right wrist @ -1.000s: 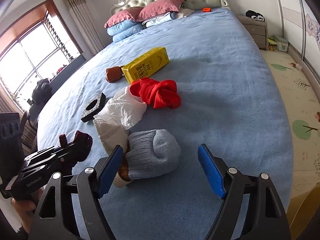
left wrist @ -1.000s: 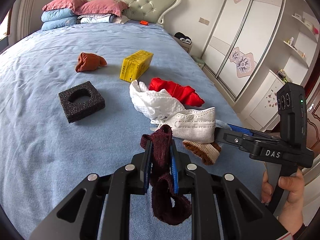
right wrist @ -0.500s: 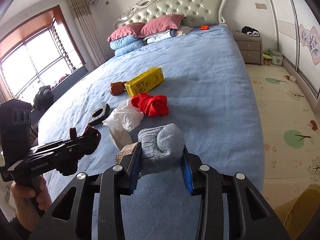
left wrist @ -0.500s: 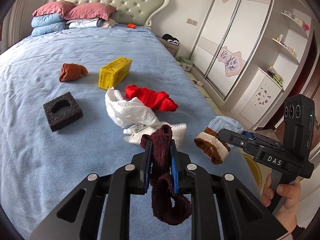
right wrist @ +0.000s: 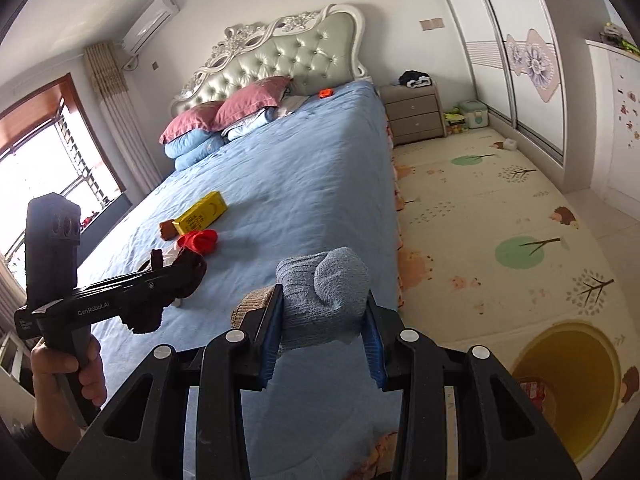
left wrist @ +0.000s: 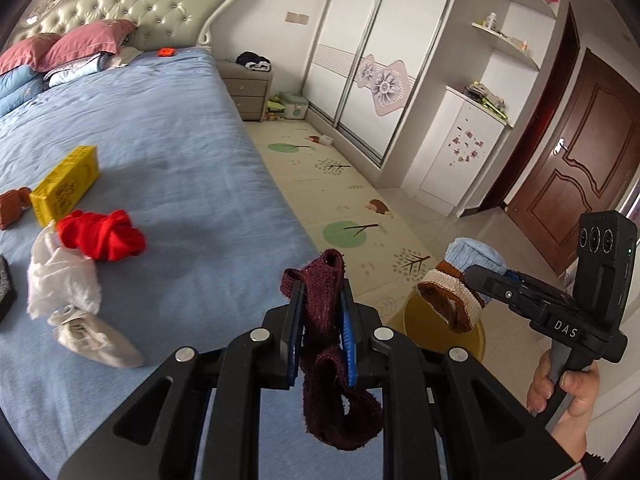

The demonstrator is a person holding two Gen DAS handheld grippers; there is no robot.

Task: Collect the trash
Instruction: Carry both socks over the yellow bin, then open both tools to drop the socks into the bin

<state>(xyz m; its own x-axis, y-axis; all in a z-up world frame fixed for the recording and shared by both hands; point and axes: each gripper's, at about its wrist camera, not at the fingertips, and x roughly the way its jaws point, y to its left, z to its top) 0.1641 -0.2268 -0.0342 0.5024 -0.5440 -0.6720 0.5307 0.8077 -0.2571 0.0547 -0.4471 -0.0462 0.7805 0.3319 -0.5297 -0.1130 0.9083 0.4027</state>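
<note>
A bedroom with a blue bed [left wrist: 168, 152] beside a patterned floor mat. Left wrist view: the left gripper [left wrist: 320, 320] is clamped on a dark red sock [left wrist: 324, 308] at the bed's edge; a red cloth [left wrist: 102, 234] and yellow box [left wrist: 66, 186] lie on the bed. Right wrist view: the right gripper [right wrist: 322, 332] squeezes a grey-blue sock [right wrist: 324, 294] over the bed's edge, with a yellow bin [right wrist: 576, 384] on the floor nearby.

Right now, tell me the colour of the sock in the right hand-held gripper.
Light blue sock with a cream-and-brown cuff, clearest in the left wrist view.
</note>
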